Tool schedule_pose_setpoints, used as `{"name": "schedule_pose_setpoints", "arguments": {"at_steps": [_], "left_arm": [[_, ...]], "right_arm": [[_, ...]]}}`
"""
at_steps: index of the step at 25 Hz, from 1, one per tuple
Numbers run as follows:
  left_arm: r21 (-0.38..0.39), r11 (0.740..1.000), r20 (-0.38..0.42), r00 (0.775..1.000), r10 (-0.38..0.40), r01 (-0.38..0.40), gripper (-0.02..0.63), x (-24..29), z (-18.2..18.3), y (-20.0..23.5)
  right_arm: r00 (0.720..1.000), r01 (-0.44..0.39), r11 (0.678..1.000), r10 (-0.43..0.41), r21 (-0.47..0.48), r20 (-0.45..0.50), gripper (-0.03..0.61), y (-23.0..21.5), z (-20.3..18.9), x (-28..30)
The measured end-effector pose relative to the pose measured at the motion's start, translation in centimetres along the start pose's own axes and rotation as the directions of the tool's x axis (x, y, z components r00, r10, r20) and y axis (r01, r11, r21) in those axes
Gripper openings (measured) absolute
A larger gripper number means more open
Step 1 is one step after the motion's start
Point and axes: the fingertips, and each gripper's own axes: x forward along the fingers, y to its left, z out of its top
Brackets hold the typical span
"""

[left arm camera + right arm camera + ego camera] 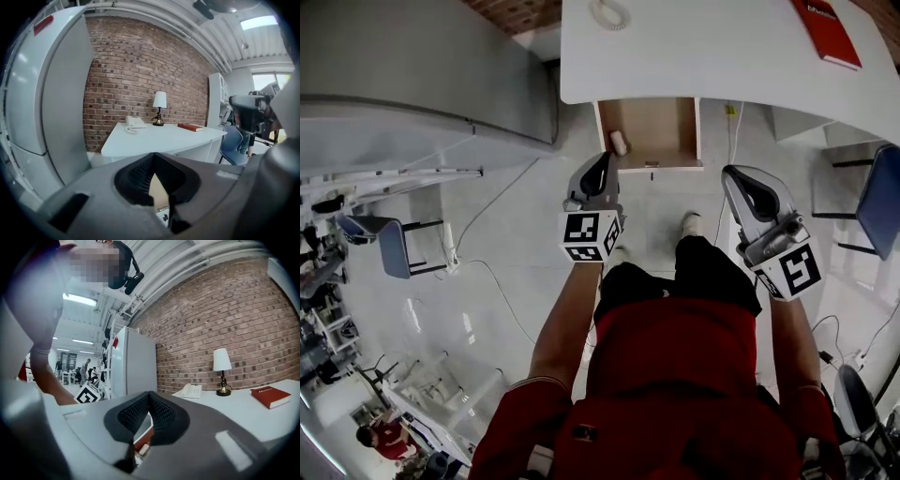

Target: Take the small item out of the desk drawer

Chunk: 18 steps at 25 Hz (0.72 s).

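The desk drawer (661, 129) stands pulled out from under the white desk (712, 56), with its brown floor showing. A small pale oblong item (620, 142) lies in its left front corner. My left gripper (603, 159) hovers just in front of that corner, shut and with nothing between its pads. My right gripper (737, 176) hangs to the right of the drawer's front, also shut and holding nothing. In the left gripper view the closed jaws (153, 158) point up over the desk; in the right gripper view the jaws (149, 395) are closed too.
On the desk are a white telephone (609, 13), a red book (827, 30) and a lamp (159, 108). A tall grey cabinet (422, 75) stands left of the desk. Blue chairs sit at the right (881, 202) and left (394, 246). The person's legs stand below the drawer.
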Motion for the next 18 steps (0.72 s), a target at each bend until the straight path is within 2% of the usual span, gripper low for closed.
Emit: {"name": "schedule_pose_setpoints", "arguments": {"at_steps": [4, 8, 14, 18], "left_arm": [[-0.011, 0.997, -0.065, 0.995, 0.075, -0.076, 0.005, 3.6, -2.3, 0.2], [-0.024, 0.991, -0.157, 0.98, 0.126, -0.131, 0.005, 6.0, -5.4, 0.9], [0.002, 0.985, -0.303, 0.938, 0.166, -0.174, 0.05, 9.0, -10.7, 2.9], [0.02, 0.978, -0.392, 0.898, 0.2, -0.21, 0.087, 11.1, -14.0, 4.7]], "right_arm": [[0.996, -0.083, 0.997, 0.084, 0.004, -0.03, 0.012, -2.5, -1.3, -0.1], [0.992, -0.119, 0.992, 0.121, 0.041, -0.044, 0.012, -3.8, -2.7, 0.0], [0.989, -0.128, 0.988, 0.134, 0.087, -0.063, 0.012, -4.7, -4.9, 0.0], [0.989, -0.123, 0.987, 0.131, 0.105, -0.073, 0.012, -5.5, -6.4, -0.1]]}}
